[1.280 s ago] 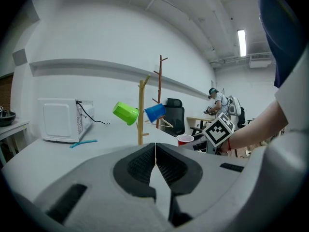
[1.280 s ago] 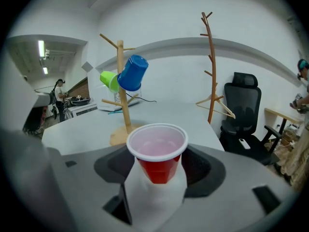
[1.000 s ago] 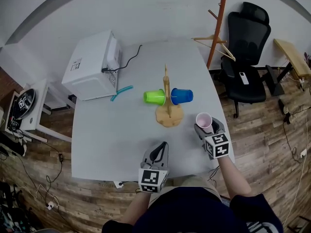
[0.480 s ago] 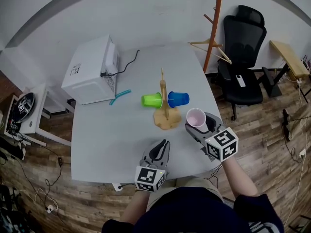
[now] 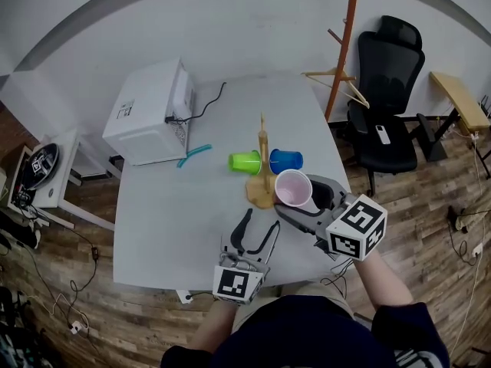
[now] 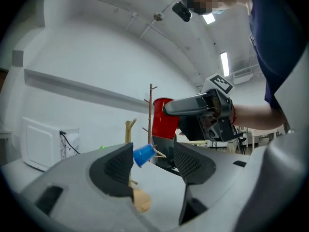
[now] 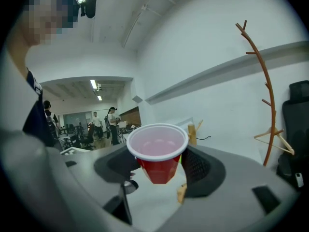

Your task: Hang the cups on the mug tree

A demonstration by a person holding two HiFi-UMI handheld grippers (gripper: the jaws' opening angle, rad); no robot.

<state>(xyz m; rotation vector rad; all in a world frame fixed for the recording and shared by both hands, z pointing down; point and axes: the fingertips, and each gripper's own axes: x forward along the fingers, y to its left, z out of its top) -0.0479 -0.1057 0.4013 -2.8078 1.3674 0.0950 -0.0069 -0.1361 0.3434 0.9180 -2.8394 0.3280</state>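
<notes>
A wooden mug tree stands mid-table with a green cup on its left peg and a blue cup on its right peg. My right gripper is shut on a red cup, held upright in the air just right of the tree's base. In the right gripper view the red cup sits between the pads, the tree behind it. My left gripper is raised near the table's front; its jaws have just been opening and nothing is between them. The left gripper view shows the blue cup beyond them.
A white boxy appliance with a black cable sits at the table's back left, a teal strip beside it. An orange coat stand and a black office chair stand right of the table.
My right gripper has lifted the red cup off the table and carried it left, close to the mug tree. The left gripper rose and its jaws opened.
</notes>
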